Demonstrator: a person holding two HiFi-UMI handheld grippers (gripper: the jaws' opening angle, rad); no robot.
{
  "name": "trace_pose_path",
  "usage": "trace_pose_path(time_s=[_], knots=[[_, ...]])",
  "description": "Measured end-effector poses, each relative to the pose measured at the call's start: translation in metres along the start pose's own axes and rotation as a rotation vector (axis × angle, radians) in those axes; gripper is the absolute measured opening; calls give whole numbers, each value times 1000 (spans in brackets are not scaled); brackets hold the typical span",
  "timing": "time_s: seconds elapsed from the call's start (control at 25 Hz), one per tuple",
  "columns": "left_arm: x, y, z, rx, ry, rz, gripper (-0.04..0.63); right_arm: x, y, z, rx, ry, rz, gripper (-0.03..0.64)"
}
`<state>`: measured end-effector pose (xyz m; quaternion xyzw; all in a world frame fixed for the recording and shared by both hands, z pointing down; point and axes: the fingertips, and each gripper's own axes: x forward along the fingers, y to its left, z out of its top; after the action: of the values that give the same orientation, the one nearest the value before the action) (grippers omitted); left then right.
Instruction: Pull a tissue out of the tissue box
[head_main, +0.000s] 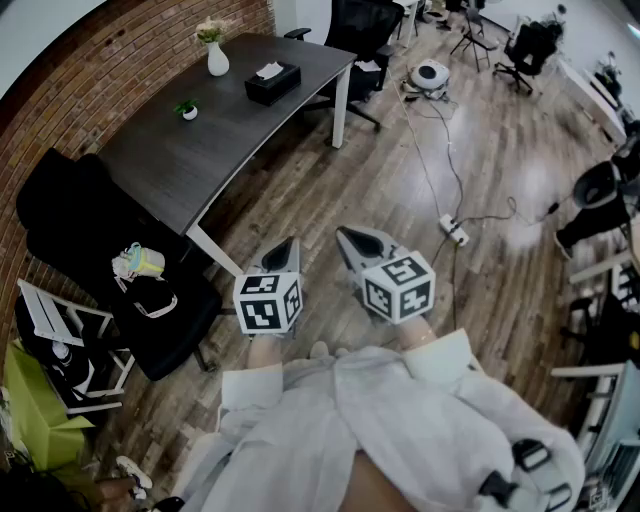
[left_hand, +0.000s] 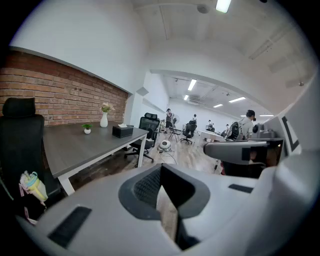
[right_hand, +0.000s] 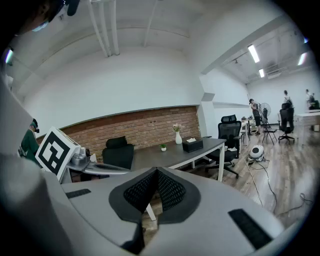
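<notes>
A black tissue box (head_main: 273, 82) with a white tissue poking out of its top sits near the far end of a dark grey table (head_main: 200, 150). It also shows small in the left gripper view as the tissue box (left_hand: 122, 131) and in the right gripper view as the tissue box (right_hand: 192, 145). My left gripper (head_main: 288, 247) and right gripper (head_main: 352, 240) are held close to my body over the wooden floor, well short of the table. Both are shut with nothing between the jaws. Each tip, left gripper (left_hand: 161, 170) and right gripper (right_hand: 157, 172), points toward the table.
A white vase with flowers (head_main: 216, 55) and a small potted plant (head_main: 188, 110) stand on the table. A black office chair (head_main: 120, 270) with a bag on it is at the table's near end, another chair (head_main: 360, 40) at the far end. Cables and a power strip (head_main: 455, 230) lie on the floor.
</notes>
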<state>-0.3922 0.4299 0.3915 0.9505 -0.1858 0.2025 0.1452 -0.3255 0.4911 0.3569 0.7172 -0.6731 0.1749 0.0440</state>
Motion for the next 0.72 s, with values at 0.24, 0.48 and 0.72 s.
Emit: trace_pose_path(time_s=[0.24,0.48,0.72], knots=[[1,9,-1,10,14,8,5,5,-2,-2,3,1,-24,2],[6,12,2,19,15,-12,5,11,-1,-4,5,6,-33,2],[8,17,5,18,3,-26,5,19,5,-3,-3,-9,-6,2]])
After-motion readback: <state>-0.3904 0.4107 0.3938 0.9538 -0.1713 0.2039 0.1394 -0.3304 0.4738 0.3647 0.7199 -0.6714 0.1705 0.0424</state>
